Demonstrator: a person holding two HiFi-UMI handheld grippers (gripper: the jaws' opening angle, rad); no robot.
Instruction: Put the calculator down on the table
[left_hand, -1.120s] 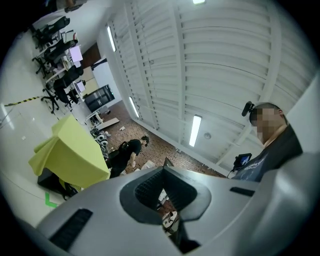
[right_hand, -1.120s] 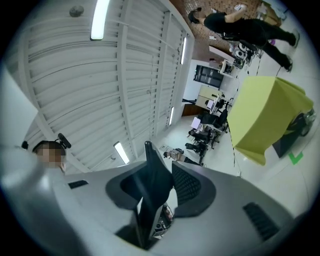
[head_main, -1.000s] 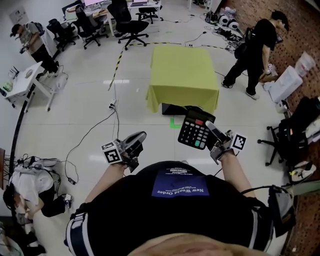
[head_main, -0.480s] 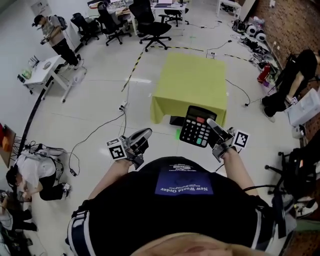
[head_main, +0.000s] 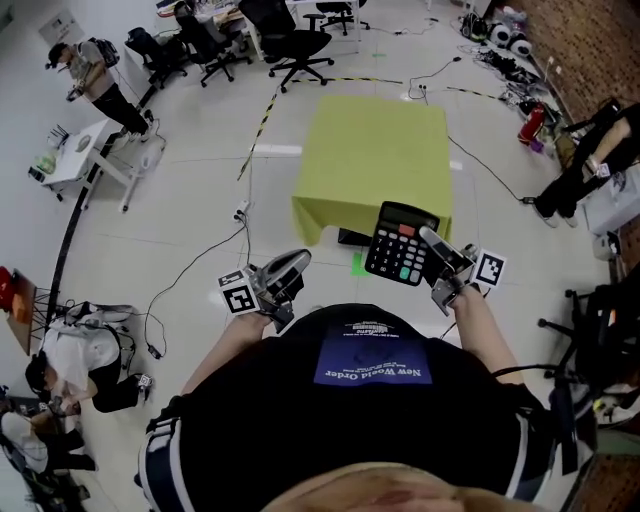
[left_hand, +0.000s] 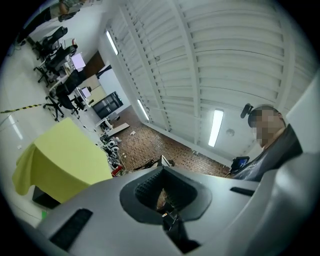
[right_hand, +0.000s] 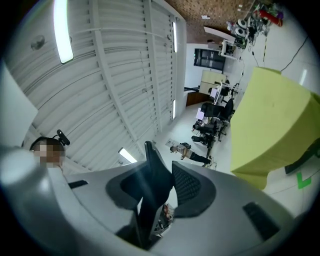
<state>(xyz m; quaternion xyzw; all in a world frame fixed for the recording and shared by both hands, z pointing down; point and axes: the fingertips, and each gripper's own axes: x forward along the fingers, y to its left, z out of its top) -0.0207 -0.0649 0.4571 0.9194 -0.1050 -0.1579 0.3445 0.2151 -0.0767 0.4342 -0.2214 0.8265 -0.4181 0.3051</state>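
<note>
Judging by position, the carry is taken to be in hand: the calculator (head_main: 400, 245) is pinched by the right hand-held gripper (head_main: 432, 246), aloft short of the yellow-draped desk (head_main: 375, 150), the left hand-held gripper (head_main: 286, 268) pressed together empty; advance, lowering flat, then release are called for.

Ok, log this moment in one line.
right gripper: shut on calculator | left gripper: shut, empty | calculator: not yet on table
</note>
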